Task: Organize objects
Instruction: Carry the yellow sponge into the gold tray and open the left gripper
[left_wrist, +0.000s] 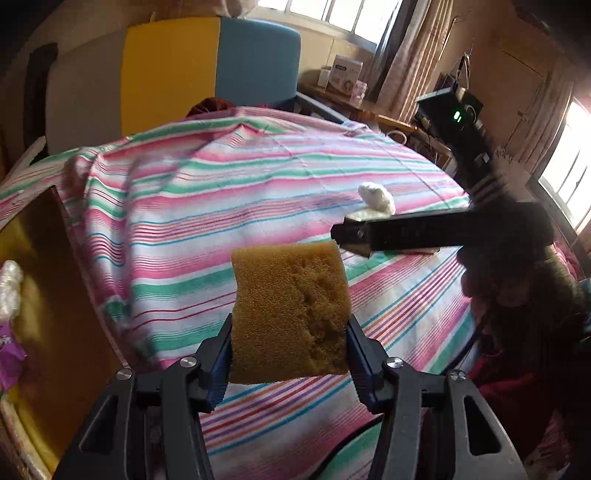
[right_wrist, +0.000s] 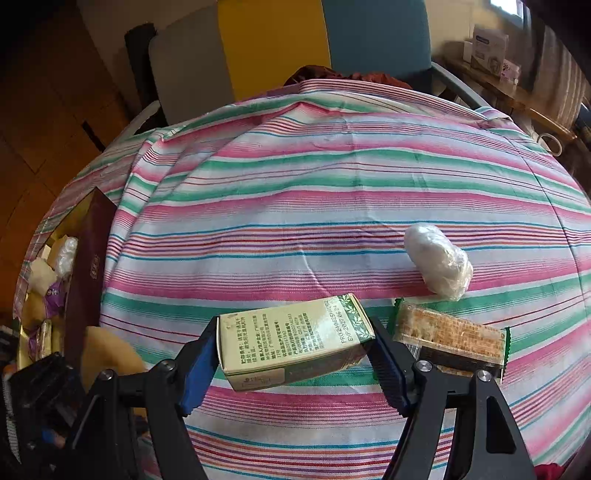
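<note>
i'm holding a yellow sponge (left_wrist: 291, 314) clamped in my left tool (left_wrist: 290, 354), lifted over the striped bench (left_wrist: 258, 192). my right tool (right_wrist: 295, 354) is gripping a small green carton (right_wrist: 295, 347), jaws closed on its ends. looks like the carry step; next i'm guessing both go into the box (right_wrist: 88, 266) at the left edge. wrapped snack (right_wrist: 450, 336) and white bundle (right_wrist: 439, 262) still waiting.

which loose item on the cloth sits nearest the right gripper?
The cracker packet, beside the right gripper; the white wrapped bundle lies farther off.
</note>
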